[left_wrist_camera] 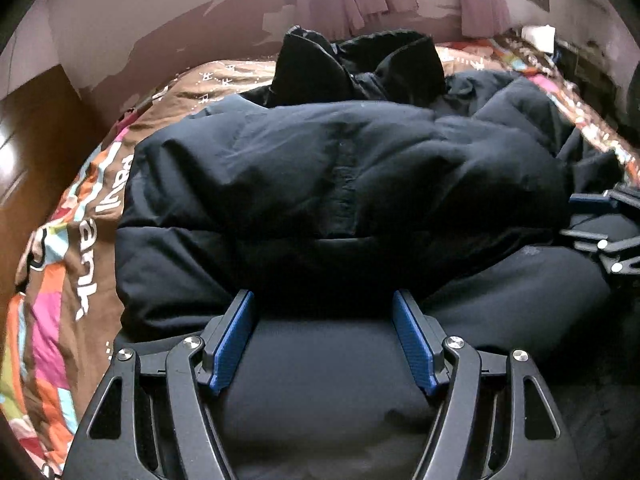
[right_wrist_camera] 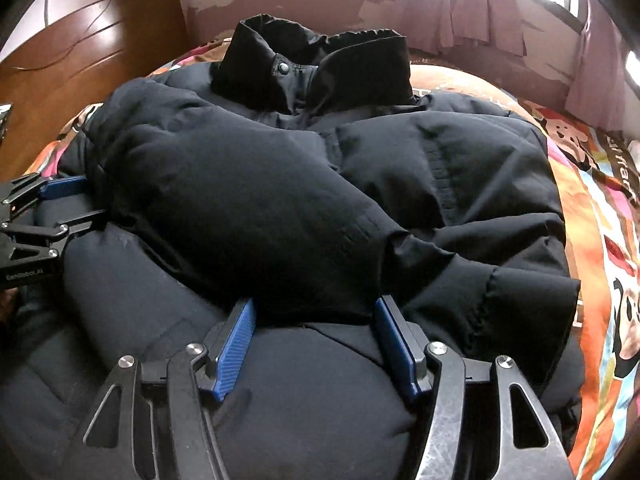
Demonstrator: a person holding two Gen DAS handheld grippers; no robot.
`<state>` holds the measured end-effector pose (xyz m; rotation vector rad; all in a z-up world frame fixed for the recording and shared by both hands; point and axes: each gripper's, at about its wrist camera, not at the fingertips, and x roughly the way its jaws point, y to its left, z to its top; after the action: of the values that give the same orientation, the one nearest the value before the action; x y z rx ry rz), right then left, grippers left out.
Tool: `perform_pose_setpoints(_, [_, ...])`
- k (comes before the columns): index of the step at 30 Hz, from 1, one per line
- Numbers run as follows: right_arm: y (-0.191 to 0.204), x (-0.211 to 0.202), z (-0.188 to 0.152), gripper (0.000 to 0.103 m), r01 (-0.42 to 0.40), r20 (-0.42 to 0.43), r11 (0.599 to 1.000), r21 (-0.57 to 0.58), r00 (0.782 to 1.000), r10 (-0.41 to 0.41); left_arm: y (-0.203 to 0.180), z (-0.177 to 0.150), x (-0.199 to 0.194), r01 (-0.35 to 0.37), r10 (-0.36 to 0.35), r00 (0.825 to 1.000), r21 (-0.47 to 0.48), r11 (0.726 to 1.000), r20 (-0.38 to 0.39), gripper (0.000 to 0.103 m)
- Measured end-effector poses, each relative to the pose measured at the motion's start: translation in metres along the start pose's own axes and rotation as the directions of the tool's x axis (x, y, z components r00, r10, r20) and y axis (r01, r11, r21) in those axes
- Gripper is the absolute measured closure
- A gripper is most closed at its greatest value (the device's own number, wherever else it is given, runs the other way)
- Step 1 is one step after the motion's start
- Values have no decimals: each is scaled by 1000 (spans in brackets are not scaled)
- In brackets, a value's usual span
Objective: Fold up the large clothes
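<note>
On the bed [right_wrist_camera: 592, 200] the dark puffer jacket [right_wrist_camera: 280, 200] lies with both sleeves folded across its chest, apparently awaiting its bottom fold, left gripper [left_wrist_camera: 324, 300] and right gripper [right_wrist_camera: 314, 304] jaws apart.

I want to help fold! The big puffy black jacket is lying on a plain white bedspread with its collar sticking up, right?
Not quite: the bedspread is colourful and patterned, not plain white, as the right wrist view shows. The puffy black jacket does lie on it, collar sticking up.

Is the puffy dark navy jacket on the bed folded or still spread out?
Partly folded. The puffy dark navy jacket has both sleeves laid across its front, one sleeve crossing diagonally; collar and hem remain unfolded.
</note>
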<state>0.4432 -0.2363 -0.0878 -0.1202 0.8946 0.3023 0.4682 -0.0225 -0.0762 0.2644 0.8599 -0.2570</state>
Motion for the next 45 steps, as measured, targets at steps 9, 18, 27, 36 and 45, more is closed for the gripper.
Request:
perform_pose_setpoints(9, [-13, -28, 6, 36, -109, 127, 992, 71, 987, 99, 34, 49, -40, 90, -79, 991, -103, 991, 109, 39])
perform_pose_setpoints(18, [-59, -26, 103, 29, -110, 236, 962, 248, 971, 50, 60, 165, -8, 28, -5, 983, -120, 992, 182, 39])
perform_pose_setpoints(27, [-93, 19, 217, 34, 17, 197, 945, 327, 977, -85, 65, 217, 68, -25, 51, 989, -181, 983, 141, 43])
perform_pose_setpoints(36, [-101, 76, 234, 76, 33, 153, 935, 353, 984, -93, 73, 225, 91, 68, -40, 993, -274, 959, 108, 99])
perform_pose_setpoints(45, [-106, 21, 199, 96, -108, 234, 929, 354, 972, 24, 89, 203, 6, 245, -205, 964, -268, 932, 167, 100])
